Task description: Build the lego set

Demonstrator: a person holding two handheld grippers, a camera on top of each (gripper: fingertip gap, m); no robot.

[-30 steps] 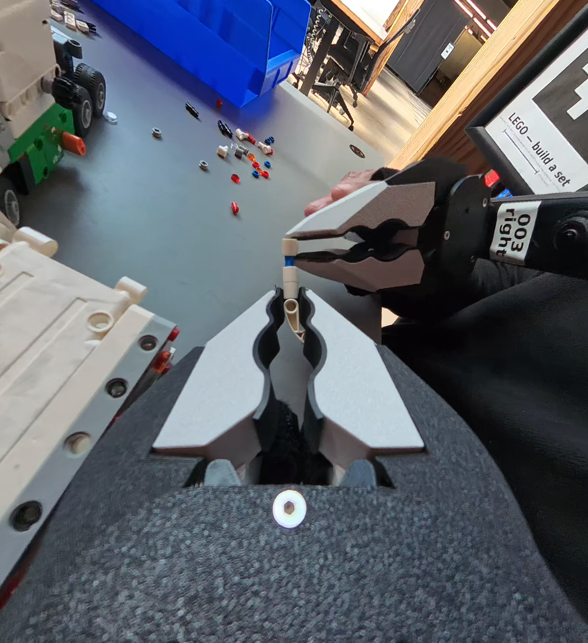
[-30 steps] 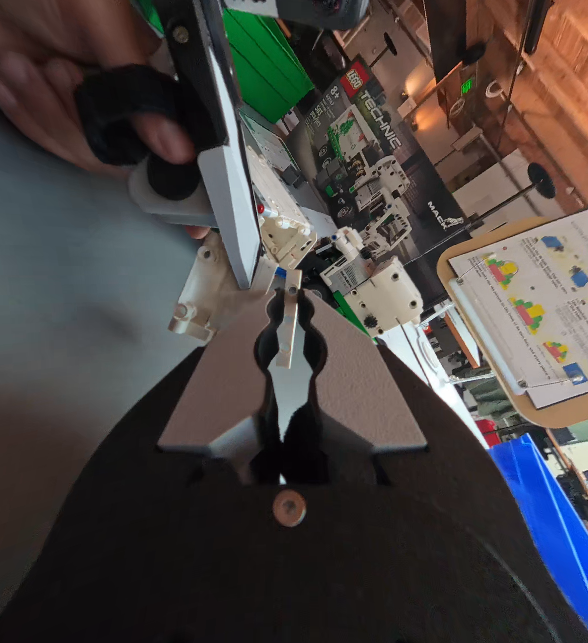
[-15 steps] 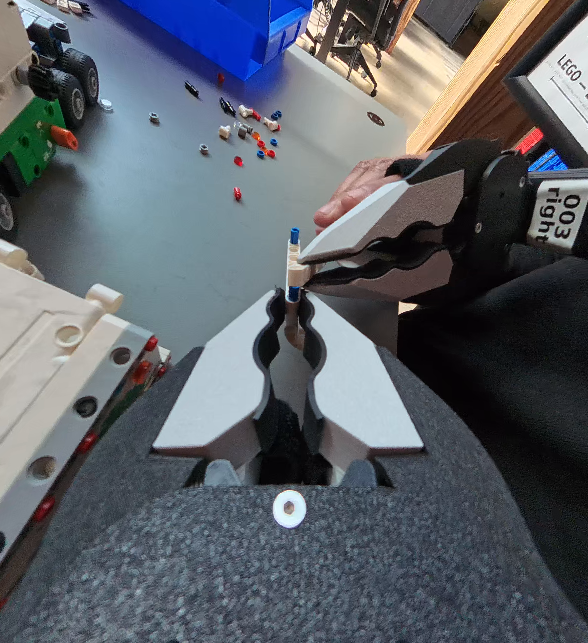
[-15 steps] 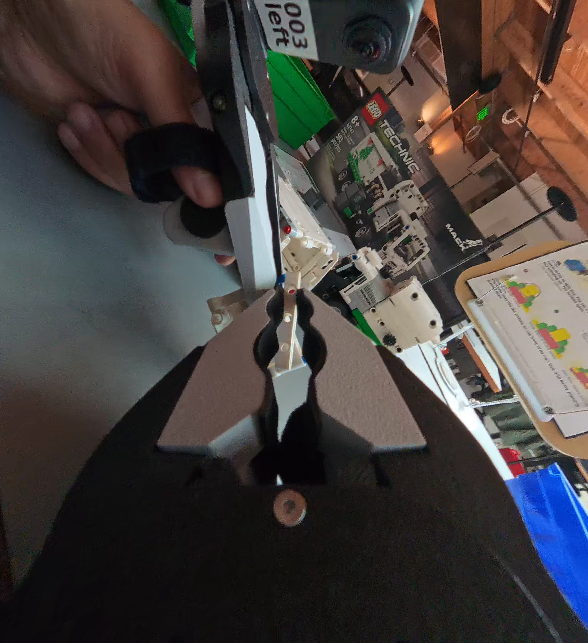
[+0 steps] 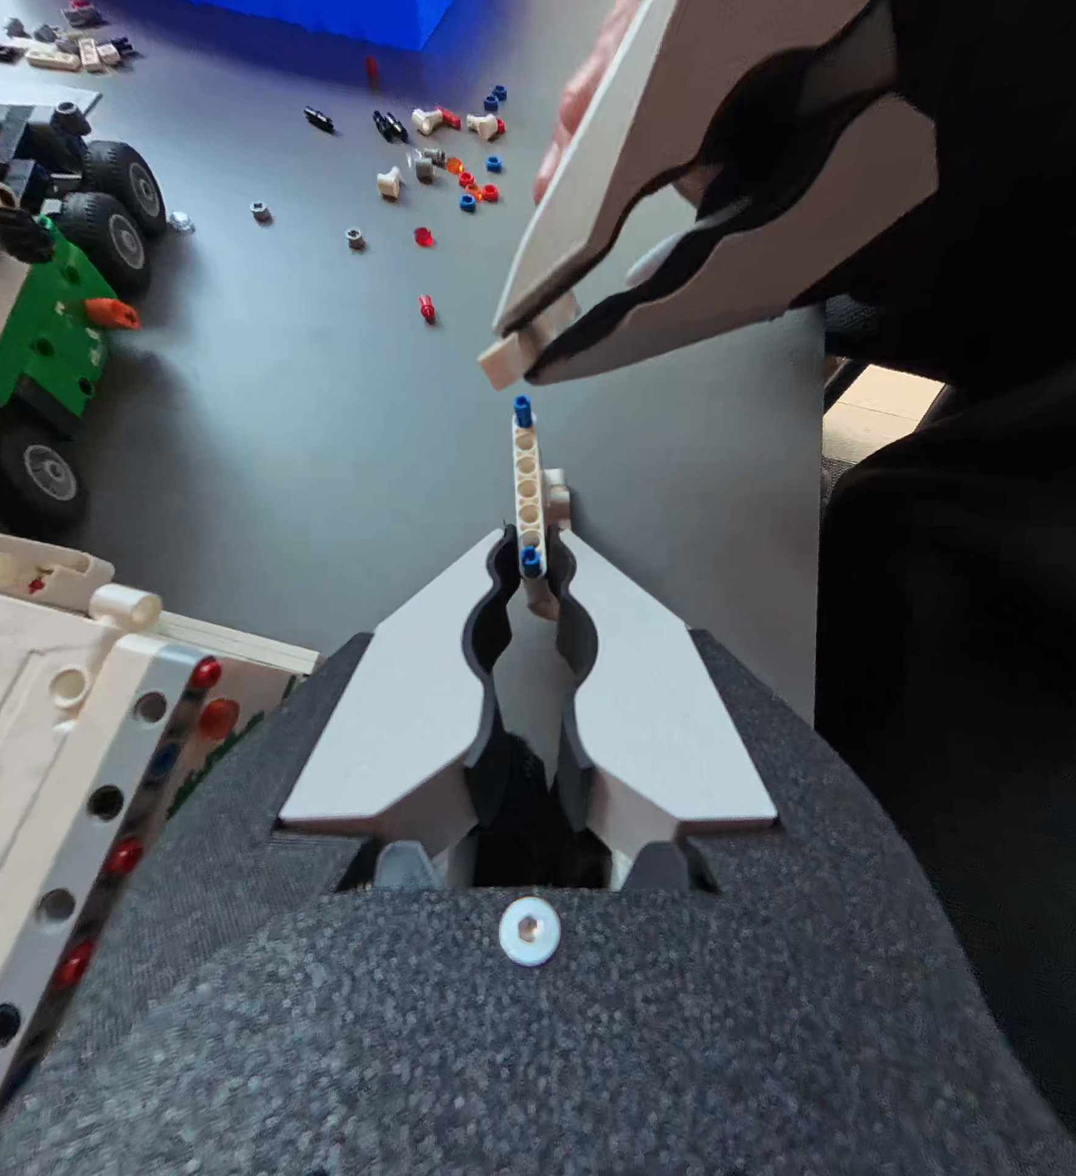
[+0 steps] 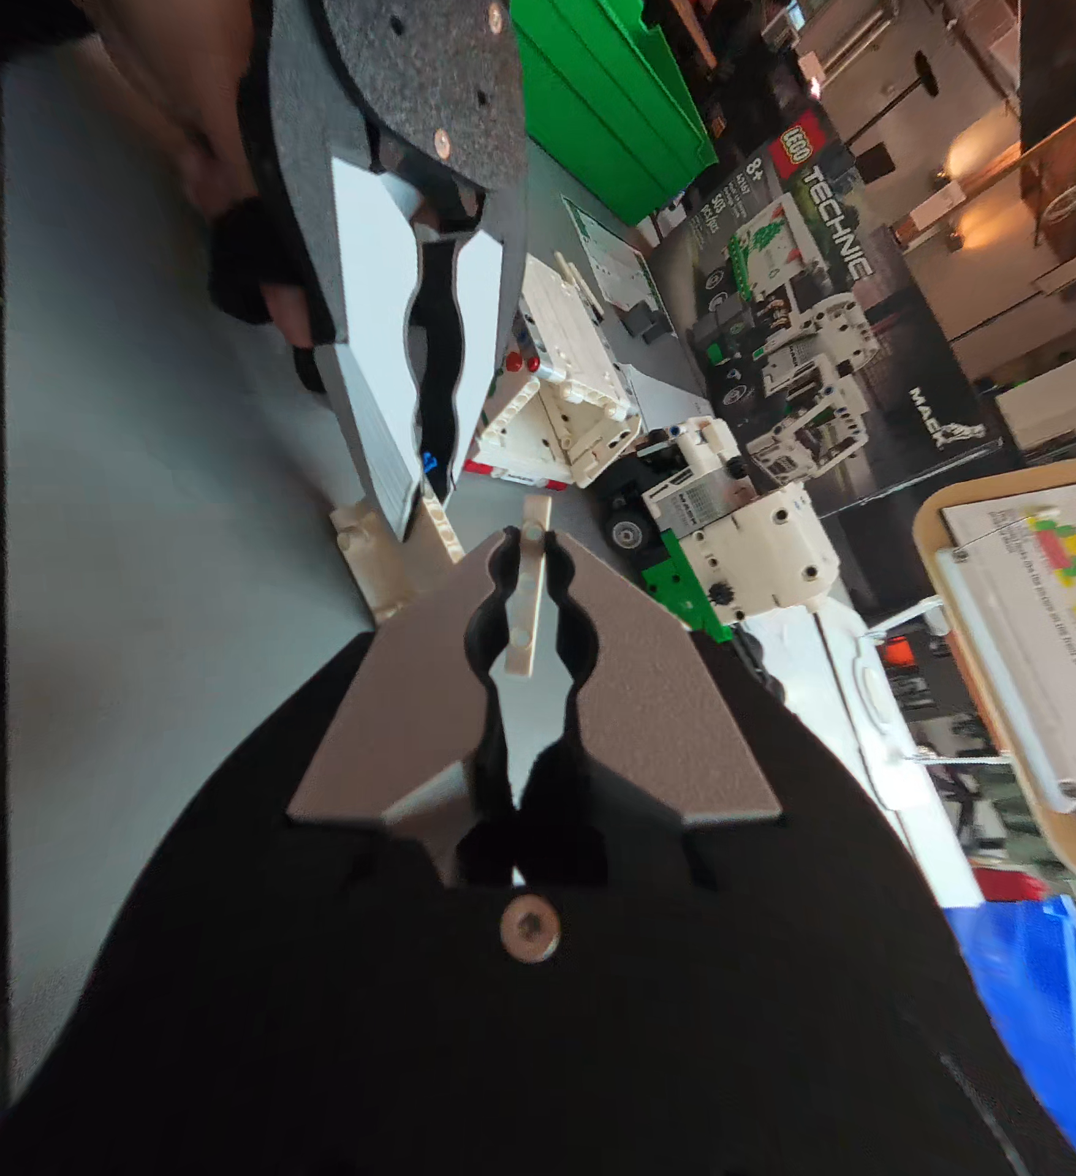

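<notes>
I am at a work table in what looks like an open office or maker lab, set up for toy building. The grey tabletop [image 5: 281, 394] under my fingers carries scattered small pegs [image 5: 453, 172] and a half-built white and green truck [image 6: 733, 541]. A blue bin [image 5: 332, 19] and green bins [image 6: 605, 108] stand at the table's edges. The set's big box [image 6: 841, 305] leans behind the truck, beside a clipboard with a printed instruction sheet [image 6: 1045, 643]. Farther off I see wooden walls, warm lamps and pale furniture.
</notes>
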